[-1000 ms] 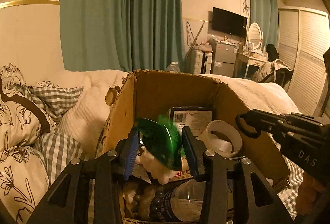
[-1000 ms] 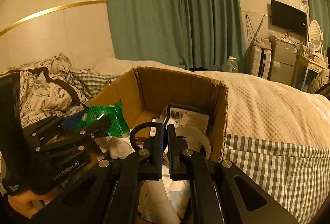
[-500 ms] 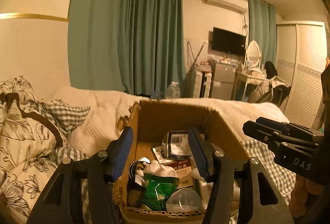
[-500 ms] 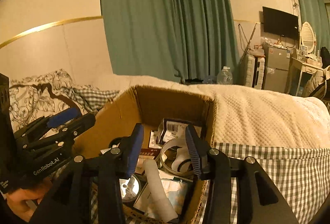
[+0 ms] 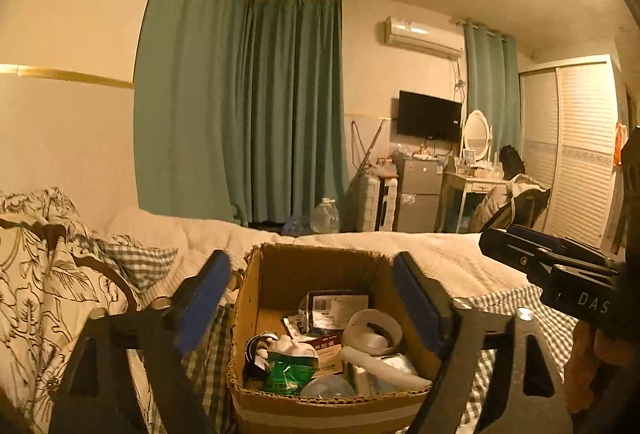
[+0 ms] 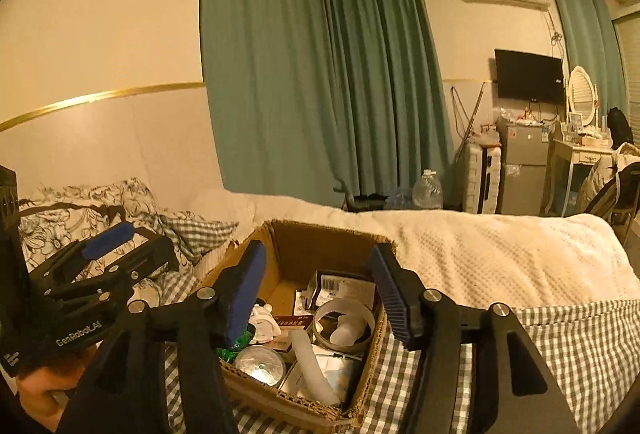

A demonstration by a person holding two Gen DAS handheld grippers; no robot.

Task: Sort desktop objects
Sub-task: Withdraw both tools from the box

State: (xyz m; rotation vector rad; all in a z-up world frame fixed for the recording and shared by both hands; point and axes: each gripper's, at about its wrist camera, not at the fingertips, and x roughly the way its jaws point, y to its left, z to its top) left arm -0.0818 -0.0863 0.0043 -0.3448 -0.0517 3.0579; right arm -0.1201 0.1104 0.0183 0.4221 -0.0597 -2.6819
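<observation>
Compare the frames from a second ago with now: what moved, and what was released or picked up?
The left hand-held gripper let go of the green packet, which now lies in the cardboard box; its jaws are opening with nothing between them. The right hand-held gripper, shut before, is opening too, empty. Both have pulled up and back from the box. The box and the bed are unchanged.

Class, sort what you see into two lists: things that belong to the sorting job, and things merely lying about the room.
Belongs to the job:
cardboard box
green packet
tape roll
white tube

Just lying about:
floral pillow
water jug
television
</observation>
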